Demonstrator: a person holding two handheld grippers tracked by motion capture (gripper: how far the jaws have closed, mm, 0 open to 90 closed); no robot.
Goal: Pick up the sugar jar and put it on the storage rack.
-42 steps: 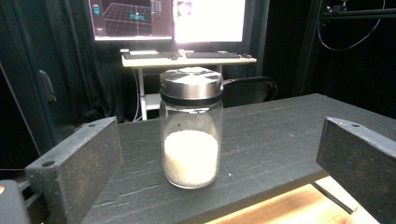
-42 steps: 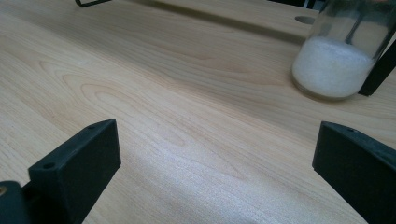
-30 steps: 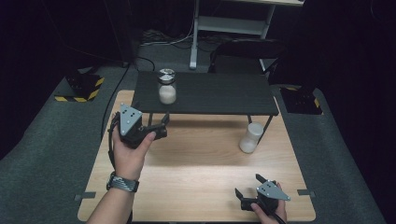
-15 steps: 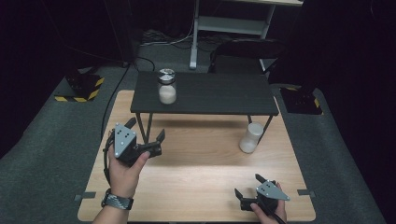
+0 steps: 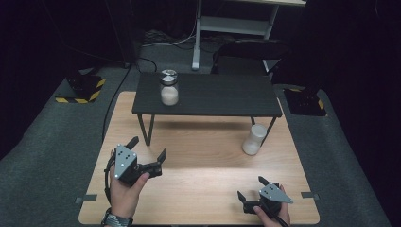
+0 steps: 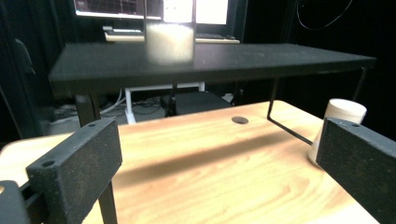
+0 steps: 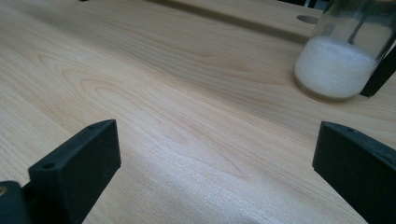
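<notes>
A glass jar half full of white grains, with a metal lid (image 5: 169,88), stands on the left part of a low black shelf (image 5: 222,97); the left gripper view has this jar (image 6: 170,41) blurred at the top. A second jar of white grains (image 5: 254,140) stands on the wooden table (image 5: 203,175) beside the shelf's right leg. It also appears at the right edge in the left gripper view (image 6: 341,112) and close up in the right gripper view (image 7: 343,60). My left gripper (image 5: 148,147) hovers open in front of the shelf's left leg. My right gripper (image 5: 251,187) rests open near the front right edge.
The shelf's thin black legs (image 5: 145,130) stand on the wooden table. On the grey floor lie yellow-and-black striped blocks (image 5: 81,90) at the left and another (image 5: 305,100) at the right. A white desk frame (image 5: 236,21) and cables sit behind.
My left gripper has drawn back from the shelf's left leg toward the person and lower, still open. The right gripper and both jars have not moved.
</notes>
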